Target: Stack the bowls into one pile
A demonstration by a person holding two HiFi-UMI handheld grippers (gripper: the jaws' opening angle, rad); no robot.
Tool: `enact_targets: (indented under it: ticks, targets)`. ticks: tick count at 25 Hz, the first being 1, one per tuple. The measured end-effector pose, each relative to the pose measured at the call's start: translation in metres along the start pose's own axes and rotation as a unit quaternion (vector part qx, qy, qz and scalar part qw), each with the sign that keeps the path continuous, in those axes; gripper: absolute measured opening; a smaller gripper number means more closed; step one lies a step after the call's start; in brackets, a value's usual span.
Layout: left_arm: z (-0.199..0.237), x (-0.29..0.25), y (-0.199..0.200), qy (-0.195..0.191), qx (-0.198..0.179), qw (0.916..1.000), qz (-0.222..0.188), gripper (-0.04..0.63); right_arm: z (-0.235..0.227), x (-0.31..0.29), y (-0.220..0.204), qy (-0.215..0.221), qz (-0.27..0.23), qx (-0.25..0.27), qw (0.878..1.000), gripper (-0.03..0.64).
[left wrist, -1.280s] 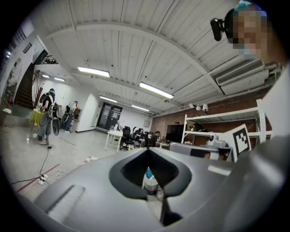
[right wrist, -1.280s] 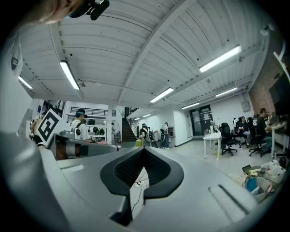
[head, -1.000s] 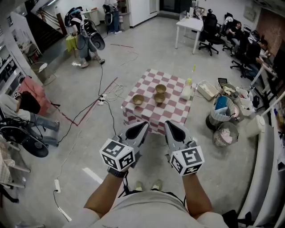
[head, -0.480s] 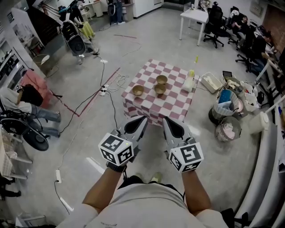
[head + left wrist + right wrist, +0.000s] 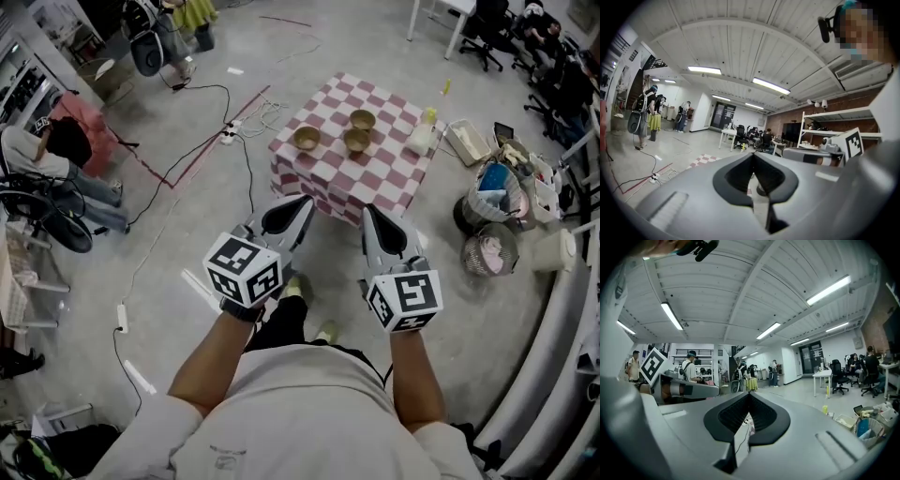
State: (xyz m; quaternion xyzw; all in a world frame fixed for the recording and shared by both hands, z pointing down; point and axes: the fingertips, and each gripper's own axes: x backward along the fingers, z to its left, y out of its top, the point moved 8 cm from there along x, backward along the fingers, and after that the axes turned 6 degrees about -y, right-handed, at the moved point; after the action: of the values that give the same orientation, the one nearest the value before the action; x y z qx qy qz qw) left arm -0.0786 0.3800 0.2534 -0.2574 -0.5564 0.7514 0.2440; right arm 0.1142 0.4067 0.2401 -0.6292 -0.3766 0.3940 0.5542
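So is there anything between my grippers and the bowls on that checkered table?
Nothing visible does. The left gripper and right gripper are both shut and empty, held short of the red-and-white checkered table. Only bare grey floor lies between, then open cloth up to the three brown bowls.

The left forearm [image 5: 208,364] and right forearm [image 5: 413,380] extend forward, side by side and apart. The left claw [image 5: 298,206] and right claw [image 5: 372,216] point toward the far side, noses angled slightly inward. Each claw's jaws are closed tip to tip, with nothing between them.
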Motion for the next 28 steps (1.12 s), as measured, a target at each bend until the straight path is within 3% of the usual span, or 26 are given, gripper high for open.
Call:
enact_targets:
  ticks: [7,15,28]
  targets:
    - [0.056,-0.021,0.004,-0.003,0.019,0.9998,-0.002,0.006,0.004,-0.065,-0.009,0.006,0.027,0.012,1.0,0.011]
    - [0.152,-0.053,0.012,-0.01,0.022,0.9996,0.012,0.006,0.019,-0.171,-0.023,0.013,0.059,0.022,0.998,0.011]
    - [0.266,-0.113,-0.004,-0.032,0.03,0.9978,0.05,0.006,0.014,-0.289,-0.064,0.003,0.127,0.11,0.986,0.011]
